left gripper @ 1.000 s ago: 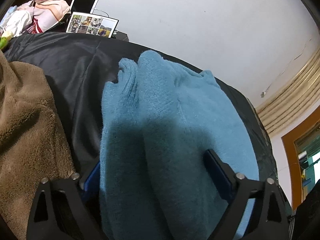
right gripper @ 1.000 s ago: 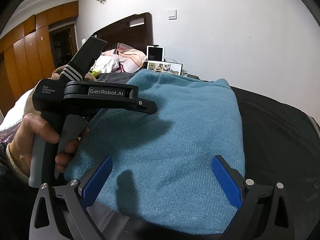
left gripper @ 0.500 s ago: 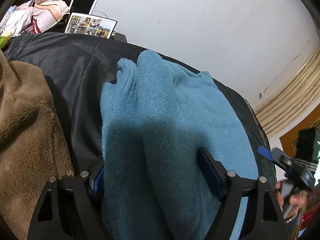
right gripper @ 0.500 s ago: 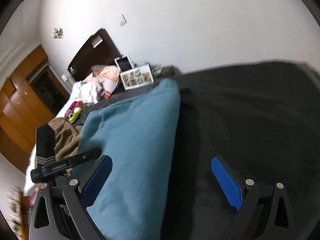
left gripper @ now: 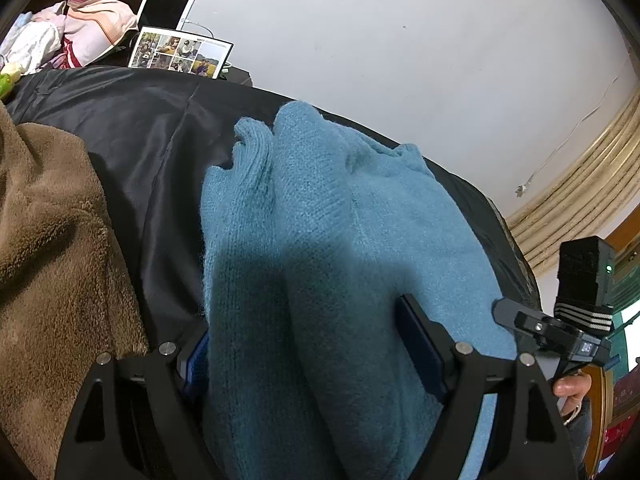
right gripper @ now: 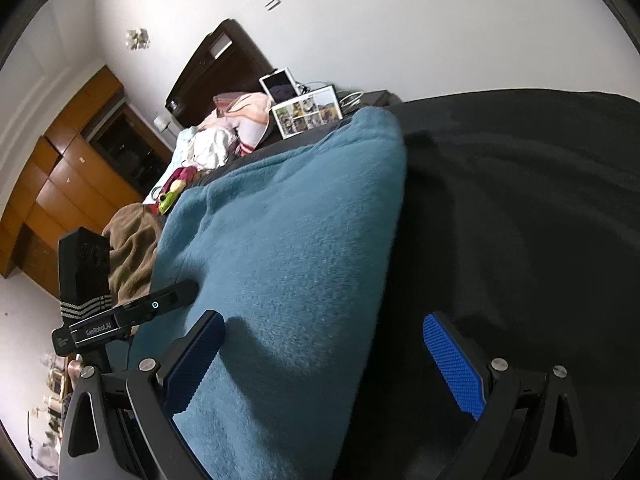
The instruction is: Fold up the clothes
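Note:
A blue knitted sweater (left gripper: 340,220) lies folded on the black bed cover (left gripper: 152,140). My left gripper (left gripper: 304,344) straddles a thick fold at the sweater's near end. Both blue pads press into the knit, which bulges between them. In the right wrist view the same sweater (right gripper: 288,240) fills the left half. My right gripper (right gripper: 324,356) stands open across the sweater's right edge, with its left pad over the knit and its right pad over the black cover (right gripper: 520,200). Nothing is pinched there. A hand (left gripper: 572,388) holds the right gripper's handle at the sweater's right side.
A brown fleece blanket (left gripper: 48,260) lies to the left of the sweater. At the head of the bed are a photo frame (left gripper: 180,52), a tablet (left gripper: 166,10) and a heap of pale clothes (left gripper: 80,28). Wooden wardrobes (right gripper: 60,184) stand beyond the bed.
My right gripper swung from over the sweater's middle to its right edge, rolling as it went, and came into the left wrist view. The left jaws narrowed a little on the fold.

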A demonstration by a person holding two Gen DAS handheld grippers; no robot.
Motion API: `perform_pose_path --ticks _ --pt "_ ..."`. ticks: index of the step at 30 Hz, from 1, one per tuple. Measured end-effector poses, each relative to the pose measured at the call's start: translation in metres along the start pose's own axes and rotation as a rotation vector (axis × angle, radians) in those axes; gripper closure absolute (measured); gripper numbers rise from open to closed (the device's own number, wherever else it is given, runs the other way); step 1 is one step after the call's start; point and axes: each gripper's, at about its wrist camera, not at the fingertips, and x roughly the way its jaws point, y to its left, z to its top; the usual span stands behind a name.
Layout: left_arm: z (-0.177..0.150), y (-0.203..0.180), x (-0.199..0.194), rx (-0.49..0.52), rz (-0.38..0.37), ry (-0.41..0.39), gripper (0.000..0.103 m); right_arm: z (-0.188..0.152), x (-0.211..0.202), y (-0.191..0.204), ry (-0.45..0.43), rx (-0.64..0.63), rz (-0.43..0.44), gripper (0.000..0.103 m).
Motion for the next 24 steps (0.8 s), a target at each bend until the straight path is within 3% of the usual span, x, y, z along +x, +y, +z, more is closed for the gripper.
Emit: perform_pose_path --ticks 6,13,20,24 --pt "0.0 0.0 0.0 0.003 -0.002 -0.001 0.018 0.002 0.016 -0.002 0.033 0.02 0.059 0.002" --pt "0.001 0.0 0.002 0.007 0.0 -0.003 0.017 0.001 0.027 0.017 0.063 -0.07 0.086 0.003" --pt "0.002 -0.001 0.002 0.008 0.01 -0.004 0.018 -0.007 0.022 0.027 0.01 -0.115 0.075 0.042" --pt "0.002 -0.003 0.001 0.01 0.02 -0.004 0.019 -0.012 0.013 0.033 -0.043 -0.142 0.056 0.05"
